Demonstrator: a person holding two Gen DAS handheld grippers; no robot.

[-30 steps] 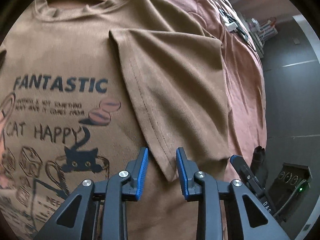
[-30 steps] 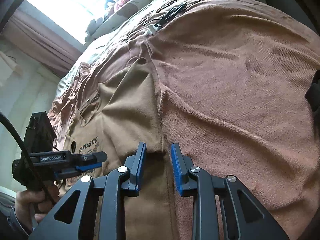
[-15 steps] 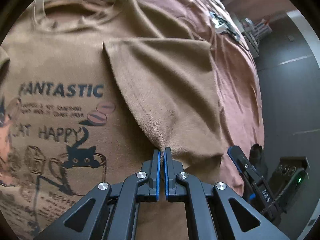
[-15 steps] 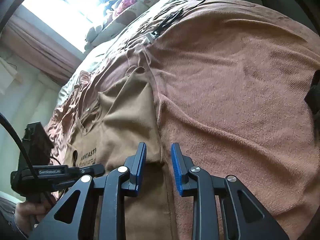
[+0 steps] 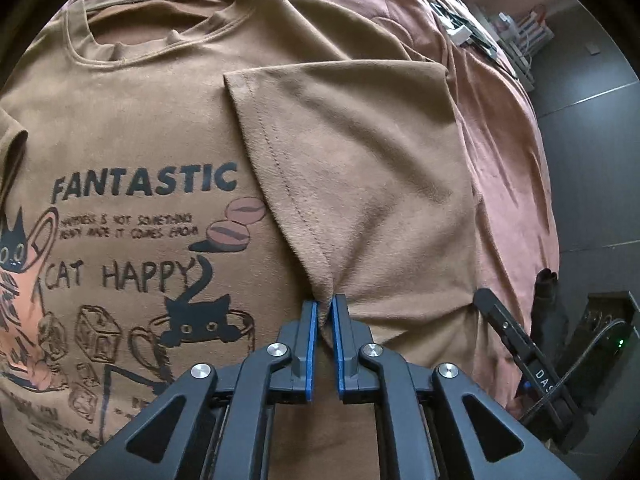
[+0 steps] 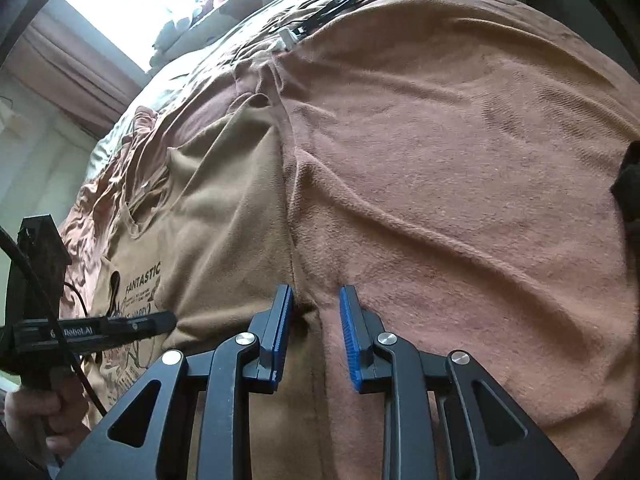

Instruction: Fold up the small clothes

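Left wrist view: the left gripper [image 5: 325, 308] angles steeply down, its fingers [image 5: 309, 344] pinching the corner of the folded-in sleeve [image 5: 360, 168], though the pinch is easing open. That sleeve lies across the brown T-shirt [image 5: 132, 128], spread print-up on the bed [image 5: 516, 168], probably to narrow it for the next fold.

Right wrist view: the right gripper [image 6: 316, 312] tilts down at the shirt's side edge, fingers [image 6: 348, 332] spread but closing, straddling the edge without pressing it.
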